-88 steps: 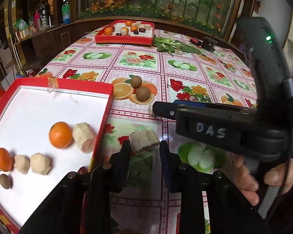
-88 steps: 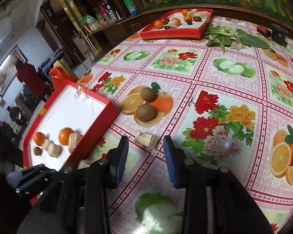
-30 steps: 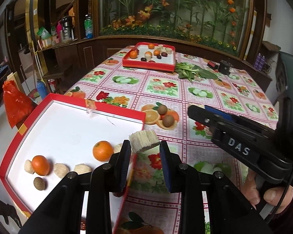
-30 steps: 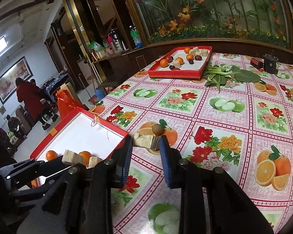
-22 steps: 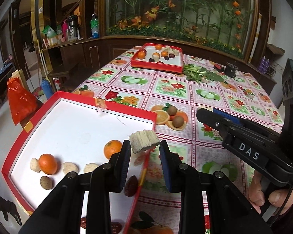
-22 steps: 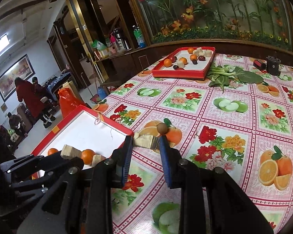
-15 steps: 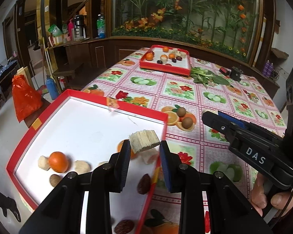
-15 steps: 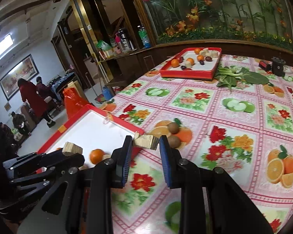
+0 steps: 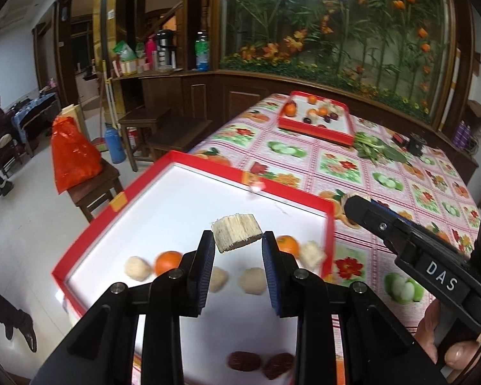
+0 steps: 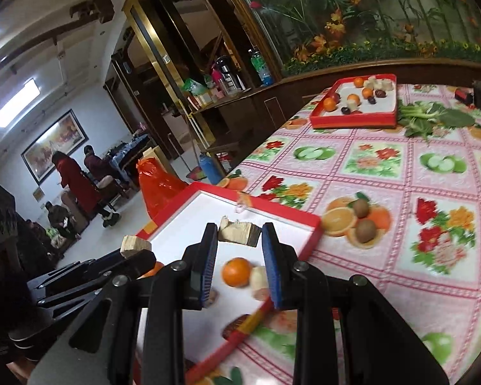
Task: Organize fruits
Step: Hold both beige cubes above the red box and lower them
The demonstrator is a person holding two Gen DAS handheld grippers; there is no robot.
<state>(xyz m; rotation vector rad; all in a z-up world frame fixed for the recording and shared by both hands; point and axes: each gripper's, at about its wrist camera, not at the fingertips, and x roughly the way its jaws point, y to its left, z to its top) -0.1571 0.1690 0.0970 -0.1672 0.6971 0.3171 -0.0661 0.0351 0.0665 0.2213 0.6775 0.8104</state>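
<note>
Holding one pale chunk (image 9: 236, 232) in the left gripper (image 9: 238, 268) and another chunk (image 10: 239, 233) in the right gripper (image 10: 239, 264), both above the near tray (image 9: 89, 227), sorting looks midway: oranges (image 9: 167, 261) are in, kiwis (image 10: 362, 216) remain outside on the cloth.

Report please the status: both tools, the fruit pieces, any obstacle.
Left tool shut on pale chunk, above near red tray. Right tool shut on second chunk, over the tray's right side. Nothing blocking the tray's bare middle.
</note>
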